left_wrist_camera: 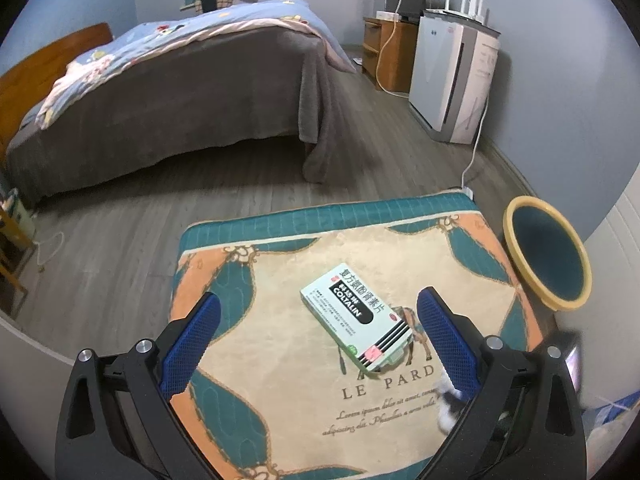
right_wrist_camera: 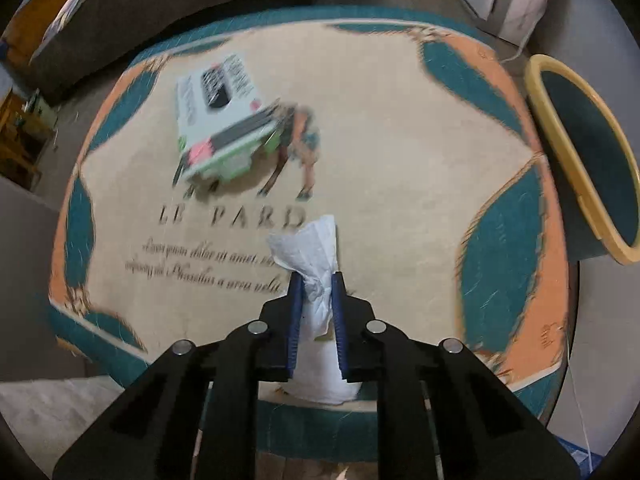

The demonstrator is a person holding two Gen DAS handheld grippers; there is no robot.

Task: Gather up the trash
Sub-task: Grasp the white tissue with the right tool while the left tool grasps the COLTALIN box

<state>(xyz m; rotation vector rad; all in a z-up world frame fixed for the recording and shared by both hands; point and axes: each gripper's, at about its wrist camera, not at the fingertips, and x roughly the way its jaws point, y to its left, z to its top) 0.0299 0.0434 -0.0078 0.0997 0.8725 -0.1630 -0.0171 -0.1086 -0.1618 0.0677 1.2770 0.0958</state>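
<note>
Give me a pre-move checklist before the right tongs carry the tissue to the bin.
1. Right tongs shut on the crumpled tissue: ok, pads press it on both sides.
2. Tissue clear of the mat: cannot tell, its lower end is hidden behind the tongs.
3. Yellow-rimmed bin open and in view beside the mat: ok.
4. Bin contents: cannot tell, only the dark inner wall shows.
5. Left tongs open, holding nothing: ok.
6. Medicine box on the mat, not gripped, between the left tongs' fingers in that view: ok, left for the next pick.
</note>
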